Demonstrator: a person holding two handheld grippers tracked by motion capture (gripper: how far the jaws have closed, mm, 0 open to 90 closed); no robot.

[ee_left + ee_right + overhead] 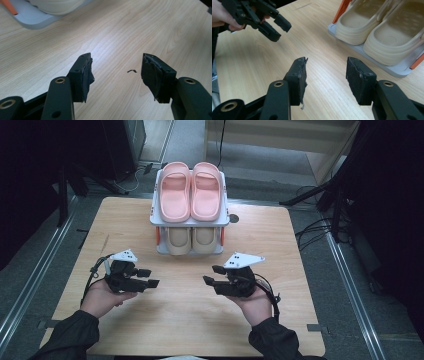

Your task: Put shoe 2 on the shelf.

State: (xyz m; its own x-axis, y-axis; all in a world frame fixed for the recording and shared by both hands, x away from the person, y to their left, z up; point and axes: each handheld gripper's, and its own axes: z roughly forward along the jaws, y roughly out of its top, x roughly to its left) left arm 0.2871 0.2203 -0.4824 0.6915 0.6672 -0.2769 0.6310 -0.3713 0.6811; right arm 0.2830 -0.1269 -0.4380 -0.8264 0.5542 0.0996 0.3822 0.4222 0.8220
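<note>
Rack (pixel 227 219): we see a grey two-tier shelf at the tabletop's (pixel 190 320) far edge.
Top tier: glossy pink slippers (pixel 190 192).
Bottom tier: ribbed beige slippers (pixel 384 30), toes toward us.
Left gripper (pixel 148 278): fingers released, nothing between them.
Right gripper (pixel 213 274): fingers released, near the rack.
Tabletop: pale wood grain.

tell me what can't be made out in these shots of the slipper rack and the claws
- Beige rubber slippers on the lower shelf, high view: their toe ends are hidden under the top shelf of the grey two-tier rack.
- The same beige slippers in the right gripper view: cut off by the top and right edges.
- Small dark fleck on the light wooden table, left gripper view: too small to identify.
- Room around the table, high view: too dark to read.
</note>
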